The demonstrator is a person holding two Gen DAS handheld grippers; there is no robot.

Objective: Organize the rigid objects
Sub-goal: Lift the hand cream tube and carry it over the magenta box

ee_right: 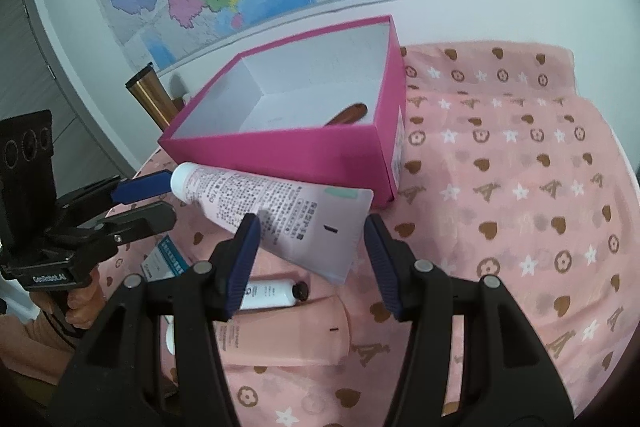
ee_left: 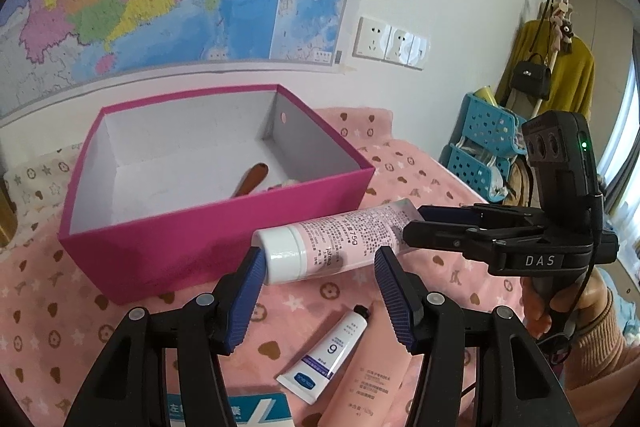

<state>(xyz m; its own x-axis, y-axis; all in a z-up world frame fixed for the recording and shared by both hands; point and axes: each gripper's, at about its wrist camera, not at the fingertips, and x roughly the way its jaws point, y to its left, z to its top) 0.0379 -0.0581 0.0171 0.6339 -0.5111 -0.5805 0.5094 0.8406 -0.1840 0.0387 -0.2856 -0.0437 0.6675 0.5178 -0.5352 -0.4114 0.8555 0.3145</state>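
A pink tube (ee_left: pixel 352 235) with a white cap hangs in the air in front of the magenta box (ee_left: pixel 224 239). My right gripper (ee_right: pixel 312 227) is shut on its flat tail end (ee_right: pixel 336 223), and in the left wrist view this gripper (ee_left: pixel 412 227) flanks the tail. My left gripper (ee_left: pixel 320 259) stands open around the cap end. Its left pad (ee_left: pixel 252 279) touches the cap and its right pad sits at the tube's lower edge. A brown-handled tool (ee_left: pixel 252 179) lies inside the box (ee_right: pixel 280 143).
On the pink patterned cloth below lie a small white tube with a black cap (ee_left: pixel 332 351), a peach tube (ee_left: pixel 360 387) and a blue-and-white carton (ee_right: pixel 168 255). Blue baskets (ee_left: pixel 484 143) stand at the far right. A gold cylinder (ee_right: pixel 152 99) stands behind the box.
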